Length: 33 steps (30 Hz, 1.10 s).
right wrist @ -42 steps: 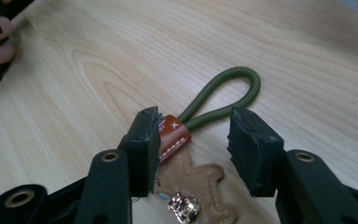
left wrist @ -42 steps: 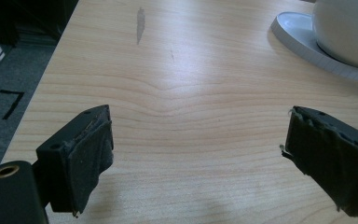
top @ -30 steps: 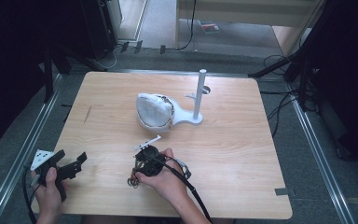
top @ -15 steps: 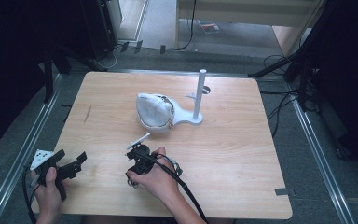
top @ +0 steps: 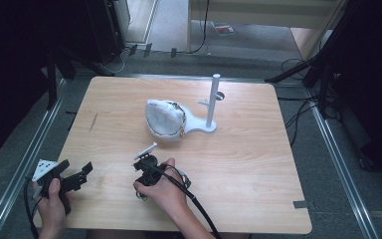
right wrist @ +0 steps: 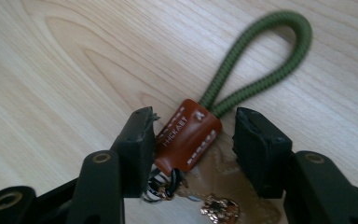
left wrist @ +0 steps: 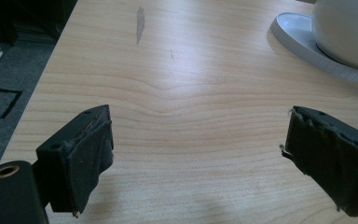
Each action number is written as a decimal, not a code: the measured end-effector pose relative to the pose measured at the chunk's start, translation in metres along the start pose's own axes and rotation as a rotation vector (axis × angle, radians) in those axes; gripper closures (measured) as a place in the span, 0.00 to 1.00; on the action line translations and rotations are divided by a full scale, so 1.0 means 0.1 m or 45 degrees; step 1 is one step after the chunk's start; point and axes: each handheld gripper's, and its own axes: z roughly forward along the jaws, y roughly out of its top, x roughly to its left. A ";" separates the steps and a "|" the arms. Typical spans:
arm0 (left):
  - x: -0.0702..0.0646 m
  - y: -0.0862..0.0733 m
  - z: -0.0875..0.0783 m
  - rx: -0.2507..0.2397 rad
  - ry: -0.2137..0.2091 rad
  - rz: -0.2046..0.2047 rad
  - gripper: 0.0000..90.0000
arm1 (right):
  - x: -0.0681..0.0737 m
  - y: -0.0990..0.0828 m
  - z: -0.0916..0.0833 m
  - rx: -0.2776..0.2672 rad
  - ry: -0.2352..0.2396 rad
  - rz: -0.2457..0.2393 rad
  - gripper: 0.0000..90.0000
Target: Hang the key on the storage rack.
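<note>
A keychain lies flat on the wooden table (top: 258, 164): a brown leather tab (right wrist: 189, 135), a green cord loop (right wrist: 261, 60) and metal rings (right wrist: 165, 186). My right gripper (right wrist: 196, 117) straddles the tab. Its left pad sits against the leather and a gap shows at the right pad, so the jaws stand open around it. In the high view the right gripper (top: 144, 181) is in a hand near the table's front middle, with the keys (top: 139, 194) under it. My left gripper (top: 76, 168) is held at the front left corner, jaws wide open over bare wood (left wrist: 196, 135).
A white rounded shell (top: 165, 118) rests on a white stand base (top: 199, 127) with an upright post (top: 212, 99) at mid table. Its base edge (left wrist: 303, 44) lies ahead and right of the left gripper. Metal rails and cables run along the table's sides.
The right hand has shifted a little to the left and lower over the keychain. The left hand has stayed where it was.
</note>
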 end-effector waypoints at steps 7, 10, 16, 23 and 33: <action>0.00 0.00 0.00 -0.001 0.002 0.001 0.09 | -0.03 -0.02 -0.01 0.016 -0.048 -0.026 0.69; 0.00 0.00 0.00 0.000 0.002 0.001 0.09 | -0.04 -0.04 -0.02 0.019 -0.081 -0.068 0.87; 0.00 0.00 0.00 0.000 0.002 0.001 0.09 | -0.04 -0.08 -0.04 0.003 -0.074 -0.132 0.89; 0.00 0.00 0.00 -0.001 0.001 0.001 0.09 | -0.02 -0.11 -0.13 -0.085 -0.080 -0.205 0.90; 0.00 0.00 0.00 0.002 0.001 0.001 0.09 | -0.09 -0.13 -0.34 -0.242 -0.107 -0.216 0.90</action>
